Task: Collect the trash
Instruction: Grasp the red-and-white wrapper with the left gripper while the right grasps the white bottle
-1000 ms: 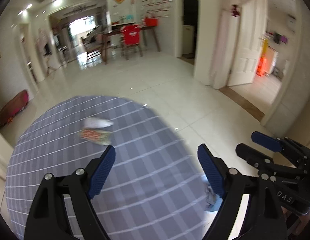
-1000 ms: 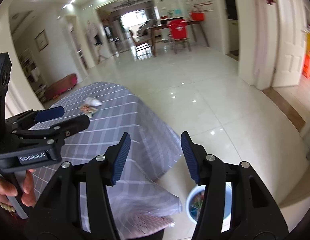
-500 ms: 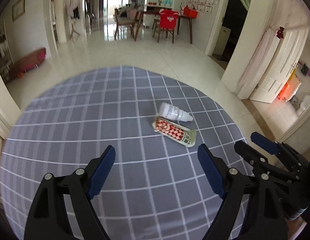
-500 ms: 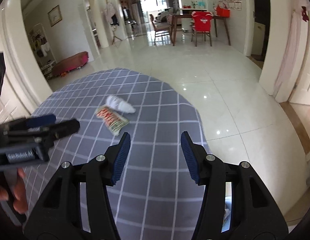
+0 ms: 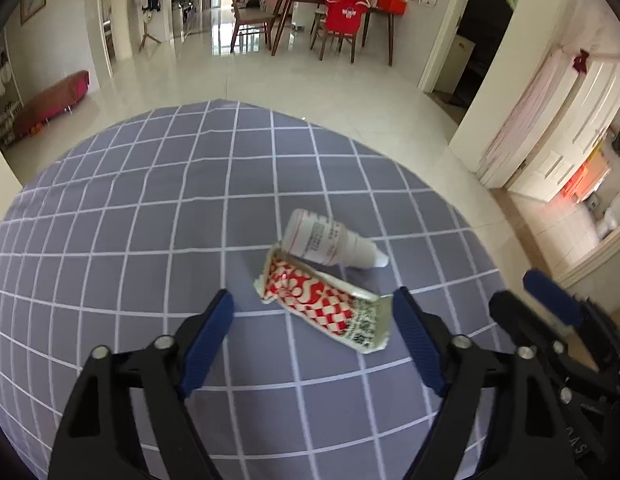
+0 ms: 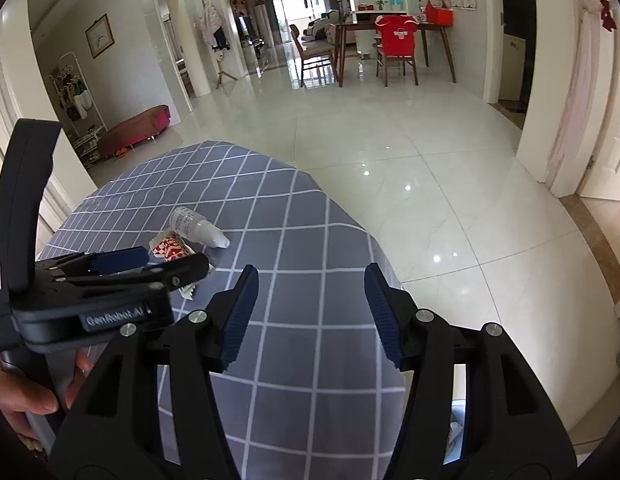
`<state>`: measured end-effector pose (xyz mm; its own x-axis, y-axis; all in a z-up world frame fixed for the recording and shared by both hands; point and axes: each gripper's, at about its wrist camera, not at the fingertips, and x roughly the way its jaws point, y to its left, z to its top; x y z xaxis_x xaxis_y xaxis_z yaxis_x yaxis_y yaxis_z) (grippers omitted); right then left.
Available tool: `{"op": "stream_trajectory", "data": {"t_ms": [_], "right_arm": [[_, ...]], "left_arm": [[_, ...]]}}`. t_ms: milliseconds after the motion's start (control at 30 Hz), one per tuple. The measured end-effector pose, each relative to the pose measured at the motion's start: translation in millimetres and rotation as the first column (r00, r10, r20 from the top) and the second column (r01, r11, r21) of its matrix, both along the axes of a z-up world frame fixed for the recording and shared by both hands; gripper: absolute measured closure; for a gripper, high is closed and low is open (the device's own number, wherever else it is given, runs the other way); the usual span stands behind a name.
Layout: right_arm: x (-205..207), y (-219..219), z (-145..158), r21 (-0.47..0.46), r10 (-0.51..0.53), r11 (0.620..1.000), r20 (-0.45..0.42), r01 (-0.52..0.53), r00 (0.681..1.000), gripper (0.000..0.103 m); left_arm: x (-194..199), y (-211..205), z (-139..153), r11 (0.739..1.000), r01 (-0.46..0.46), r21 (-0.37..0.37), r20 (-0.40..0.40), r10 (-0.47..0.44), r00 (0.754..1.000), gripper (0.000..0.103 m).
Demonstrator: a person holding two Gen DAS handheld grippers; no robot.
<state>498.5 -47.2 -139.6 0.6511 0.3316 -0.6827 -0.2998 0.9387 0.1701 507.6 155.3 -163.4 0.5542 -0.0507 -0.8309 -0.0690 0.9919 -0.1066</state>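
A red-checked wrapper (image 5: 329, 306) and a small white bottle (image 5: 329, 242), touching, are seen near the tabletop's (image 5: 130, 220) right edge. The left tongs (image 5: 310, 336) (just narrowed, nothing gripped) are held over the wrapper; the right tongs (image 6: 310, 312) are parted, empty, beside open tiled floor (image 6: 449, 200).

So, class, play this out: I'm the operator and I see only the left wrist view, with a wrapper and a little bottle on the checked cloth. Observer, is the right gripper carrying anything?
Observer: No. The right gripper is open with nothing between its pads, over bare checked cloth near the table's edge.
Operator: Where could the trash go?
Observer: What looks like a pale blue container sits on the floor beside the table, mostly hidden behind that gripper's finger.
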Motion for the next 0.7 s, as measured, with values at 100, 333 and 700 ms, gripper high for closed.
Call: {"op": "stream_trajectory", "data": {"t_ms": [100, 333, 700], "right_arm": [[3.8, 8.8, 1.8, 0.001, 0.026, 1.0, -0.001, -0.026, 1.0, 0.048], [11.9, 52.1, -0.4, -0.051, 0.124, 0.991, -0.023, -0.125, 0.992, 0.047], [40.3, 110.7, -0.3, -0.145, 0.213, 0.966, -0.017, -0.213, 0.977, 0.042]], "left_arm": [[-1.3, 6.8, 2.3, 1.0, -0.009, 0.018, 0.003, 0.009, 1.0, 0.058], [-11.6, 36.1, 3.3, 0.998, 0.028, -0.049, 0.003, -0.028, 1.0, 0.08], [-17.2, 77.8, 7.8, 1.0, 0.012, -0.023, 0.042, -0.011, 0.999, 0.091]]}}
